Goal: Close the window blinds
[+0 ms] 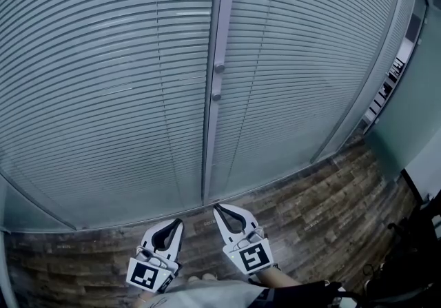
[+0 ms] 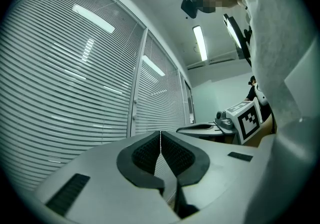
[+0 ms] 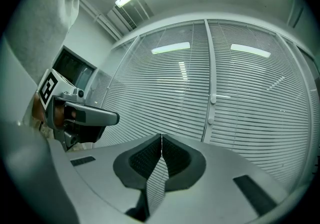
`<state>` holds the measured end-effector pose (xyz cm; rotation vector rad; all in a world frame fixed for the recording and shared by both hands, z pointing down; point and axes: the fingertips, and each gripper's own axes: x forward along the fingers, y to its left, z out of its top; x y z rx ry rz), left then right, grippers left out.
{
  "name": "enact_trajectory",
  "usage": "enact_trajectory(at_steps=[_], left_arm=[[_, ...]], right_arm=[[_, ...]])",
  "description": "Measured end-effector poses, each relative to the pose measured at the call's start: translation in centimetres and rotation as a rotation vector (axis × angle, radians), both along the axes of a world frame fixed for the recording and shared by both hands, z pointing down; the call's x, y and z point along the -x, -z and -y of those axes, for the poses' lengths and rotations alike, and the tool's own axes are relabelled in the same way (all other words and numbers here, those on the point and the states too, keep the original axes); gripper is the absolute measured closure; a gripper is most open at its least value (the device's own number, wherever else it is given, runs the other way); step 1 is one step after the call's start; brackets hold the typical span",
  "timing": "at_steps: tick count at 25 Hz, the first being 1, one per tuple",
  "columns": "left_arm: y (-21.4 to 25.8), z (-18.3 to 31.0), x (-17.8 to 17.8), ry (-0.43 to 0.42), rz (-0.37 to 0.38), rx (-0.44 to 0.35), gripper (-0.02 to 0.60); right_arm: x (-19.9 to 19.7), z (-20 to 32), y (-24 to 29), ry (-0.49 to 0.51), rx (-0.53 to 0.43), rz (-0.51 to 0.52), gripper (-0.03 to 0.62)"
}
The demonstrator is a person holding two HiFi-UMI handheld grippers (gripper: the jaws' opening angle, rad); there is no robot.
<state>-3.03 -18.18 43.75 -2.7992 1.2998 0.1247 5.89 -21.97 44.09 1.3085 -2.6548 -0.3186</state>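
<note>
The left gripper (image 1: 179,223) and the right gripper (image 1: 218,207) are both hanging low with fingers (image 2: 144,156) pressed together on nothing, well below the blinds (image 1: 103,79) spreading ahead, so I judge one should be opening before rising squarely onto a frame knob (image 1: 219,67).

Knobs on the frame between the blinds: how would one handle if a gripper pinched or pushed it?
The knobs look small and round, so a pinch may slip off. They sit on the upright frame, so one would probably turn rather than come away. A straight push likely moves nothing.
</note>
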Motion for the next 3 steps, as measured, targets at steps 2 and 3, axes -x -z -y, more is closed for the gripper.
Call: enact_trajectory(at_steps=[2, 3], left_arm=[[-0.15, 0.03, 0.25, 0.004, -0.001, 0.002, 0.563], [-0.25, 0.02, 0.41, 0.007, -0.002, 0.004, 0.563]], right_arm=[[0.45, 0.07, -0.19, 0.009, 0.004, -0.001, 0.572], [0.71, 0.09, -0.30, 0.014, 0.006, 0.000, 0.572]])
